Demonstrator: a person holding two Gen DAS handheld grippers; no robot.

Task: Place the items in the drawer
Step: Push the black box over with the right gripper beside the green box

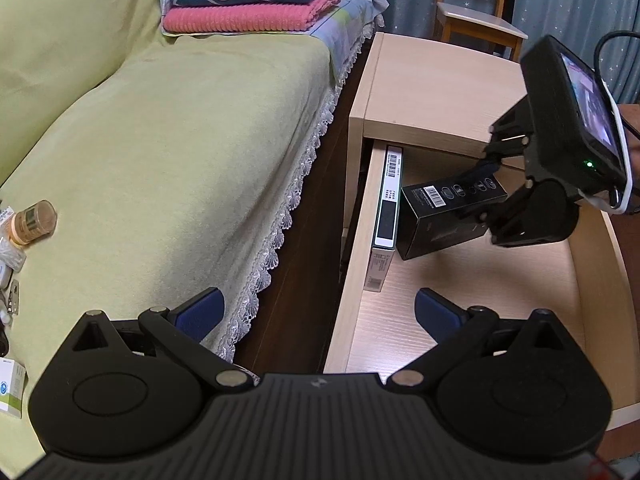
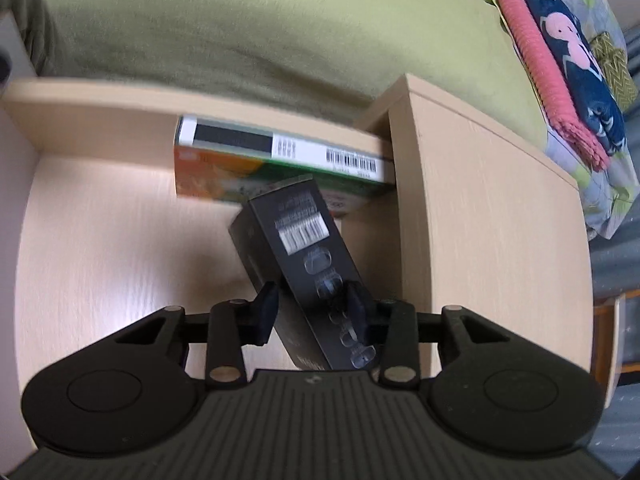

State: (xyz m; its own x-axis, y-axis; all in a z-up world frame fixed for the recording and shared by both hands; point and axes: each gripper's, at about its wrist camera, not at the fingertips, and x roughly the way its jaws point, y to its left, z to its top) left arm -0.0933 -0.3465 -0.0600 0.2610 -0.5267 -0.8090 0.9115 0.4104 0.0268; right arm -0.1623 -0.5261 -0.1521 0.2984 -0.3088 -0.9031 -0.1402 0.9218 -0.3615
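A black box (image 2: pixel 298 256) with a barcode is held tilted inside the open wooden drawer (image 2: pixel 100 240), with my right gripper (image 2: pixel 314 312) shut on its near end. In the left wrist view the same black box (image 1: pixel 444 216) hangs above the drawer floor (image 1: pixel 500 292), clamped by the right gripper (image 1: pixel 486 200). A flat green and orange box (image 2: pixel 280 164) stands on edge against the drawer's bed-side wall; it shows as a long box (image 1: pixel 387 196) in the left wrist view. My left gripper (image 1: pixel 320 312) is open and holds nothing, hovering over the gap between bed and drawer.
The nightstand top (image 1: pixel 432 80) overhangs the drawer's back. A green-covered bed (image 1: pixel 160 140) lies left, with a small jar (image 1: pixel 34 222), small packets (image 1: pixel 10 384) and folded blankets (image 1: pixel 252 0) on it. A wooden chair (image 1: pixel 476 12) stands behind the nightstand.
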